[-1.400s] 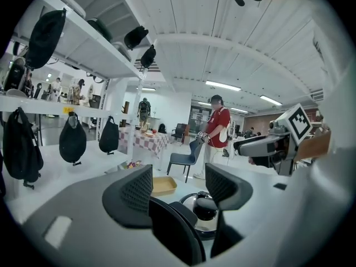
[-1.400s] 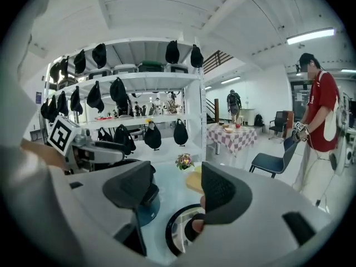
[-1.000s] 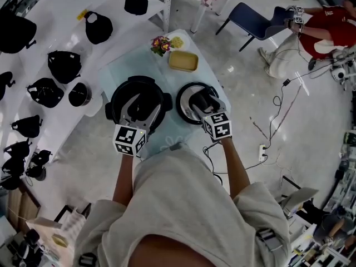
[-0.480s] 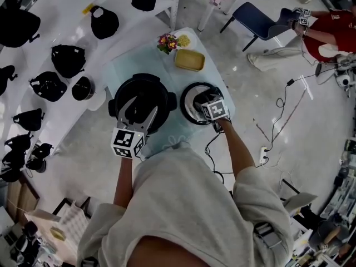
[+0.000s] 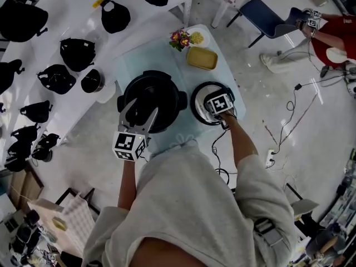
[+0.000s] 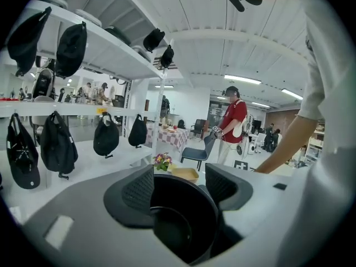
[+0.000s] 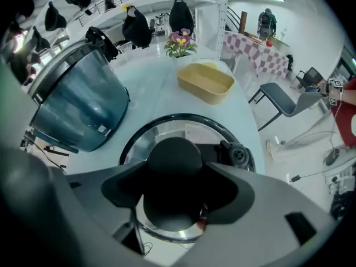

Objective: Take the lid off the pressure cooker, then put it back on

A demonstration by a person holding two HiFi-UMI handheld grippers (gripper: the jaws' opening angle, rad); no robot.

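two jobs: right gripper (image 7: 177, 188) jaws clamp the lid (image 7: 167, 128) knob (image 7: 173, 154) so i can lift; left gripper (image 6: 179, 187), jaws apart, waits over the pressure cooker (image 5: 154, 93).

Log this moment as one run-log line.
lid: off, right of cooker | left gripper: open, at cooker's near rim | right gripper: shut on lid's knob

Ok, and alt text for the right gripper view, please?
The right gripper has its jaws clamped on the black knob of the pressure cooker lid, which lies flat on a pale blue table. The cooker pot stands at the picture's left, with a yellow tray and a small flower bunch beyond.
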